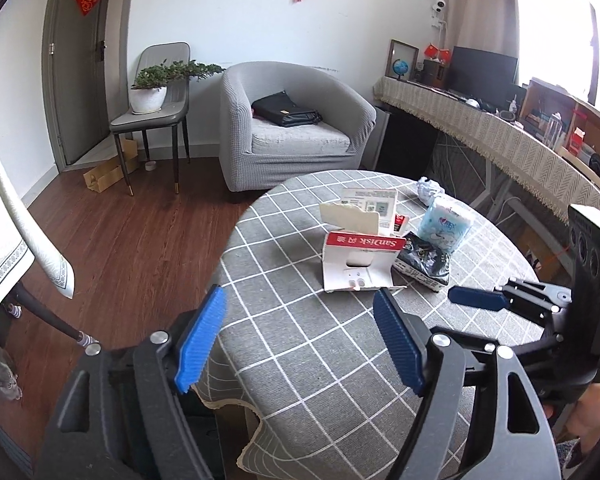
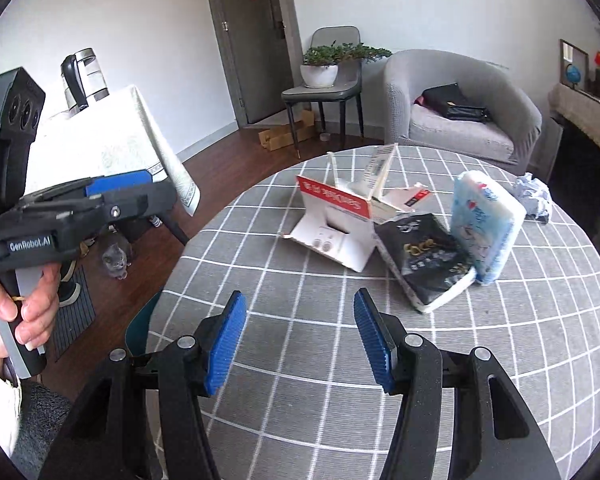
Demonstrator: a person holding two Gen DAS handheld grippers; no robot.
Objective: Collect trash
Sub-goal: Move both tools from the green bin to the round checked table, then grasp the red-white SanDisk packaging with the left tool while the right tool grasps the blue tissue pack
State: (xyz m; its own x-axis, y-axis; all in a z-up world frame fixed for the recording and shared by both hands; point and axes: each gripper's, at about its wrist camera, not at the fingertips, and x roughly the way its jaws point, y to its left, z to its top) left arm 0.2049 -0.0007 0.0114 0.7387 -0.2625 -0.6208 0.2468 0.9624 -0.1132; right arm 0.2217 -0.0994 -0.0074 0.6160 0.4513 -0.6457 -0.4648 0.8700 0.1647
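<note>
Both grippers hang wide open and empty over a round counter (image 2: 500,360) draped in a grey checked cloth; the left gripper (image 1: 300,336) holds its blue pads (image 1: 202,340) spread apart above the near edge of the cloth, touching nothing; the right gripper (image 2: 300,344) does the same over the counter's near side, its jaws parted with only cloth between them.

The trash sits in a loose cluster near the middle of the counter, well ahead of both grippers; a torn red-and-white cardboard package (image 2: 336,224) stands open in front, with a white card (image 2: 382,168) propped upright just behind it; a black plastic packet (image 2: 424,256) lies flat beside the package, touching a blue-and-white tissue pack (image 2: 486,220) that stands tilted on its edge; a crumpled wad of paper (image 2: 534,198) rests apart from the rest, toward the far edge.

A person's hand (image 2: 20,312) grips the left tool's handle, seen from the right wrist; on the wooden floor beyond, a grey cat (image 2: 116,260) sits beside a second, white-clothed table.
</note>
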